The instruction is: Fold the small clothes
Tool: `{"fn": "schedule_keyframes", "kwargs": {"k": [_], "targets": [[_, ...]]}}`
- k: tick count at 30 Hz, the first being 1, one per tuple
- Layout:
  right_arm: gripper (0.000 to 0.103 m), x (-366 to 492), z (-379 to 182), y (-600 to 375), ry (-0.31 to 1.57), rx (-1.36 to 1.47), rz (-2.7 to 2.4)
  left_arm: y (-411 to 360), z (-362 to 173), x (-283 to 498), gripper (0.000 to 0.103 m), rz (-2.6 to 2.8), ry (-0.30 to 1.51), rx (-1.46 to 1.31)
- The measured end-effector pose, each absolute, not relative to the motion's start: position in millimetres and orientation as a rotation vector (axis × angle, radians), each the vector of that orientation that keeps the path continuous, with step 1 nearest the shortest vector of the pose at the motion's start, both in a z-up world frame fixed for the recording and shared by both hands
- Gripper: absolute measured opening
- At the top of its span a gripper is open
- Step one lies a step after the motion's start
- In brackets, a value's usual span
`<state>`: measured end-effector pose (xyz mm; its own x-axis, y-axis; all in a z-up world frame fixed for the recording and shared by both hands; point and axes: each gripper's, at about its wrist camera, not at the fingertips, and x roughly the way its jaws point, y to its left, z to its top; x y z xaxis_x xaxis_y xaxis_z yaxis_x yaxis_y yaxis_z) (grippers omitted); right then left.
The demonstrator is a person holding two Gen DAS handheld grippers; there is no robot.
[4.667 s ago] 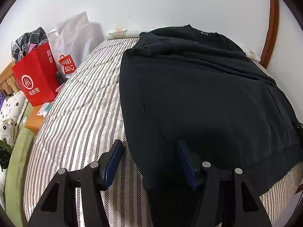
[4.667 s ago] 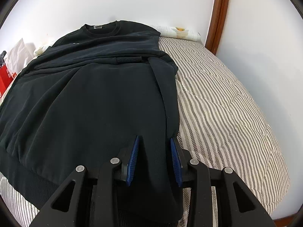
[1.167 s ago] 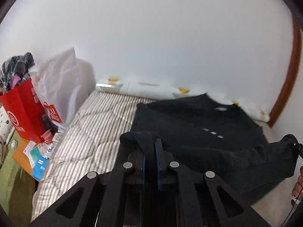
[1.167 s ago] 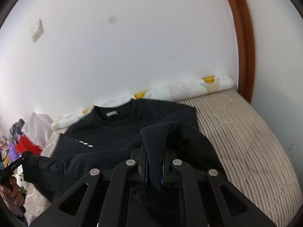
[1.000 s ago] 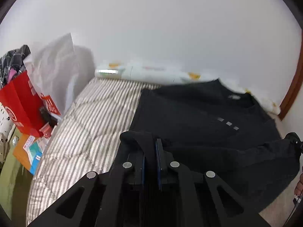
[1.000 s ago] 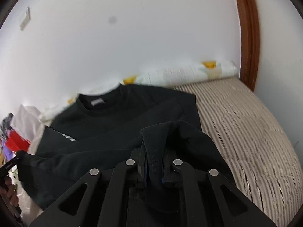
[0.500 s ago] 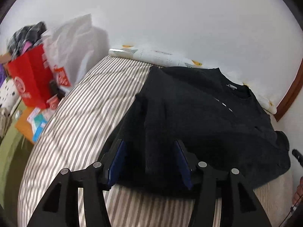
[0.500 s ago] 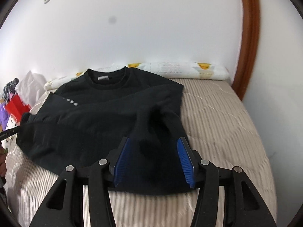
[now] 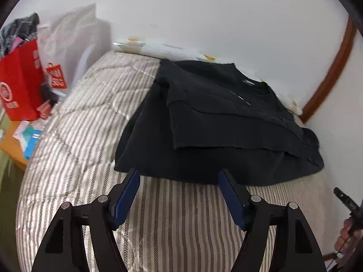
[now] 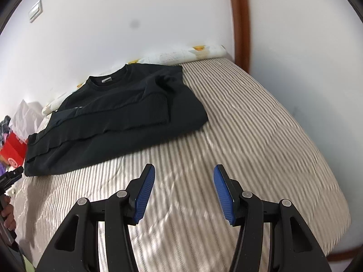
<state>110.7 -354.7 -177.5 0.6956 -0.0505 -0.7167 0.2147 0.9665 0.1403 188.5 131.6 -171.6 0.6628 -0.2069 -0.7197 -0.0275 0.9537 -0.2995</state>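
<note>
On the striped quilted mattress lies a black sweatshirt, folded across itself, its collar toward the white wall and its ribbed hem edge doubled over the body; its near edge sits just beyond the left gripper, whose blue-padded jaws are opening, wide apart, with only striped bedding between them. Right gripper: jaws also opening, moderately wide, nothing between them; the sweatshirt lies apart from it, up and to its left. Containers, left wrist view: a red paper shopping bag beside the bed's left edge, with dark checked and pink fabric showing out of its top; a white plastic bag with a red logo stands just beside it, contents not visible. Below them a wooden surface carries small packets, blurred. A rolled printed mat runs along the wall at the head of the mattress. Left view only: the person's hand on a black handle at the right edge. Right view only: a wall switch, a brown wooden frame upright against the wall, the mattress's bare right half, and fingers of the person's other hand at the left edge.
</note>
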Motion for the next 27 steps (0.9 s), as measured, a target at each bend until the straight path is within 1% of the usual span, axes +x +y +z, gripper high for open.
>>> {"fn": "schedule_keyframes", "kwargs": {"k": [4,6,7,12,16,19,25,26,27], "targets": [[0.058,107,-178,-340,0.786,0.259,-0.171,145,-179,180,0.077,-0.195,0.848,-0.324],[0.064,113,-179,-336,0.781,0.279,-0.170,150,-185,178,0.078,-0.213,0.853,-0.330],[0.065,117,-181,-335,0.782,0.302,-0.152,153,-189,178,0.078,-0.216,0.859,-0.348],[0.066,151,-191,-337,0.797,0.354,-0.117,155,-207,183,0.078,-0.244,0.880,-0.455],[0.066,183,-198,-341,0.817,0.351,-0.091,146,-206,188,0.082,-0.225,0.849,-0.458],[0.066,208,-209,-346,0.831,0.359,-0.091,142,-206,198,0.082,-0.189,0.833,-0.485],[0.066,233,-230,-371,0.804,0.542,-0.025,142,-206,221,0.080,-0.123,0.815,-0.588],[0.061,236,-230,-370,0.801,0.541,-0.028,141,-206,223,0.074,-0.108,0.814,-0.598],[0.038,238,-230,-369,0.800,0.533,-0.030,140,-206,225,0.066,-0.083,0.818,-0.597]]}}
